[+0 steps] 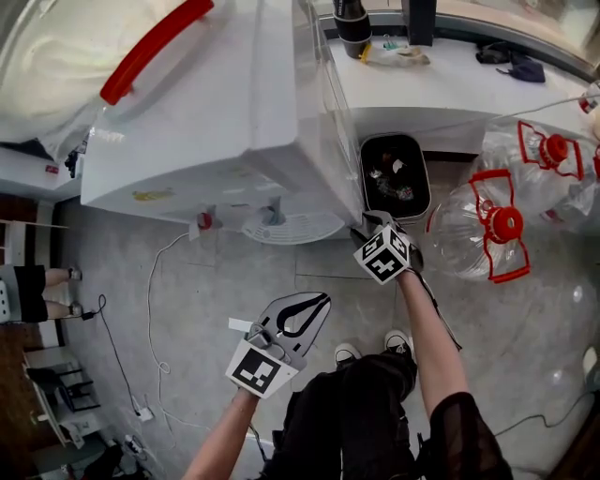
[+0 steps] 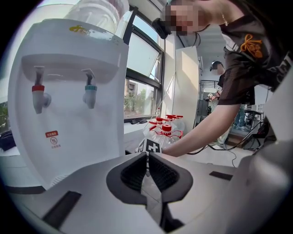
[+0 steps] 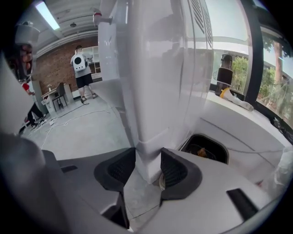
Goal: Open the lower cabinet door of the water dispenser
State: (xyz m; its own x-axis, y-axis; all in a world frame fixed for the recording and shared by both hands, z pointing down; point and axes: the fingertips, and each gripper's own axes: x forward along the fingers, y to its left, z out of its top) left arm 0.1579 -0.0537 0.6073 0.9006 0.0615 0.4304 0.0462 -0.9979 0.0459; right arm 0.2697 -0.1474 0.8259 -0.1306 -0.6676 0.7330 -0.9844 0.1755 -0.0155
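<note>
The lower cabinet door (image 3: pixel 147 153) formed the front bottom part of the white water dispenser (image 1: pixel 216 112), which stood on the grey tiled floor (image 1: pixel 234 309) beside the white window ledge (image 1: pixel 450 80). The right gripper (image 3: pixel 147 172) was at the dispenser's front corner nearest the ledge, angled downward, its jaws closed about halfway onto the door's vertical edge, one dark pad pressed against each side of the white panel. Just beyond that corner, between the dispenser and the ledge, a black waste bin (image 1: pixel 395 176) held scraps.

The left gripper (image 2: pixel 148 160) hung in front of the dispenser, well clear of it, with its jaws brought together and nothing between them. Its view faced the red tap (image 2: pixel 39 93) and the teal tap (image 2: pixel 90 93) on the upper front, with the round drip tray (image 1: pixel 286 227) below them. A large water bottle with a red handle (image 1: pixel 155 47) sat on top of the dispenser.

Two empty clear bottles with red caps (image 1: pixel 487 225) lay on the floor at the foot of the ledge, to the right of the bin. A dark tumbler (image 1: pixel 352 26) stood on the ledge near the dispenser's back corner. White cables (image 1: pixel 159 319) trailed across the floor at the left, and a bystander in shorts (image 3: pixel 80 68) stood far across the room.
</note>
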